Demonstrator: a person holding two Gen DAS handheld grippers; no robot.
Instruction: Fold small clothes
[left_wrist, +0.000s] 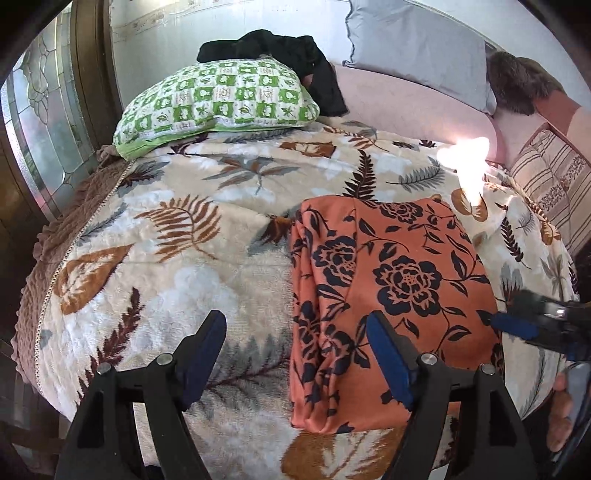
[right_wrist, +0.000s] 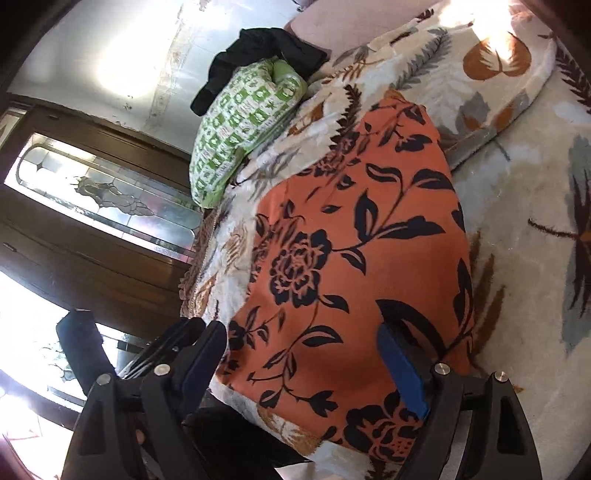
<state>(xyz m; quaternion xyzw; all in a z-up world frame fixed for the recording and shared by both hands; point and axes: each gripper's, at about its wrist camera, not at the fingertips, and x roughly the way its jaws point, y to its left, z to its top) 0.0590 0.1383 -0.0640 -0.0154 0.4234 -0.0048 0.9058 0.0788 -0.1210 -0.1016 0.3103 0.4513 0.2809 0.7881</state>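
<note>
An orange garment with black flowers lies folded into a long rectangle on the leaf-patterned blanket. It also shows in the right wrist view. My left gripper is open and empty, hovering over the garment's near left edge. My right gripper is open and empty over the garment's near end; its blue-padded tip shows at the garment's right edge in the left wrist view.
A green checked pillow lies at the back left with a black garment on it. A grey pillow and a striped cushion are at the back right. A wooden wardrobe with glass panels stands left of the bed.
</note>
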